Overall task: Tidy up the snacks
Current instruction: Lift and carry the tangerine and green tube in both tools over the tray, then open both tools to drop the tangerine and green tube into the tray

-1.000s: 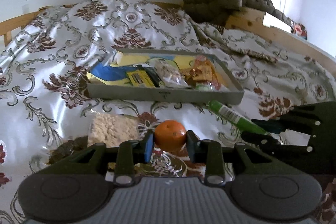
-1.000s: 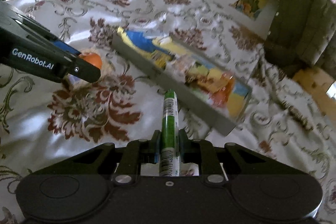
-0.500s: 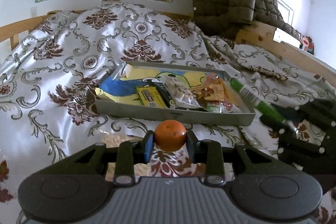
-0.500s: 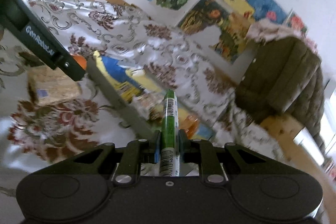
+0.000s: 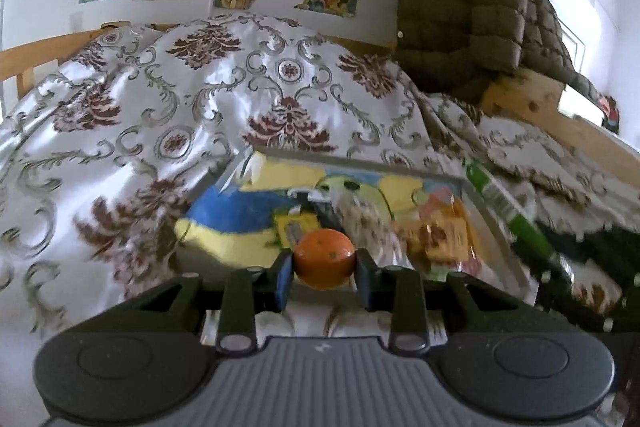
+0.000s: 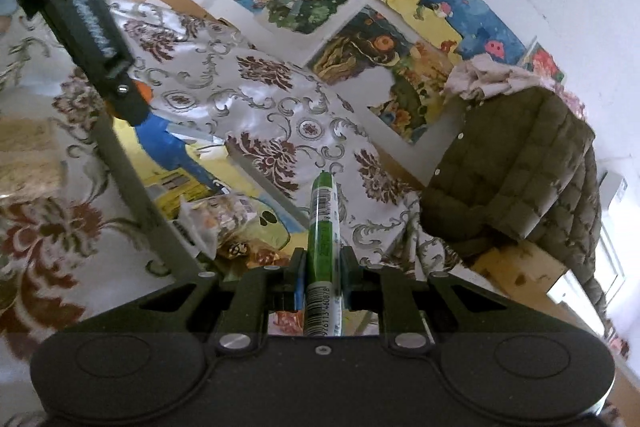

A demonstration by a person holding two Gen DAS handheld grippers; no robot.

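Left tool: you grip the orange, clamped, above the tray's near edge.
Right tool: clenched on your green tube, over the tray's right end.

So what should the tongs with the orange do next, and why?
Probably ease forward over the tray and lower the orange. The left tongs grip it just short of the near edge, where snacks already lie.
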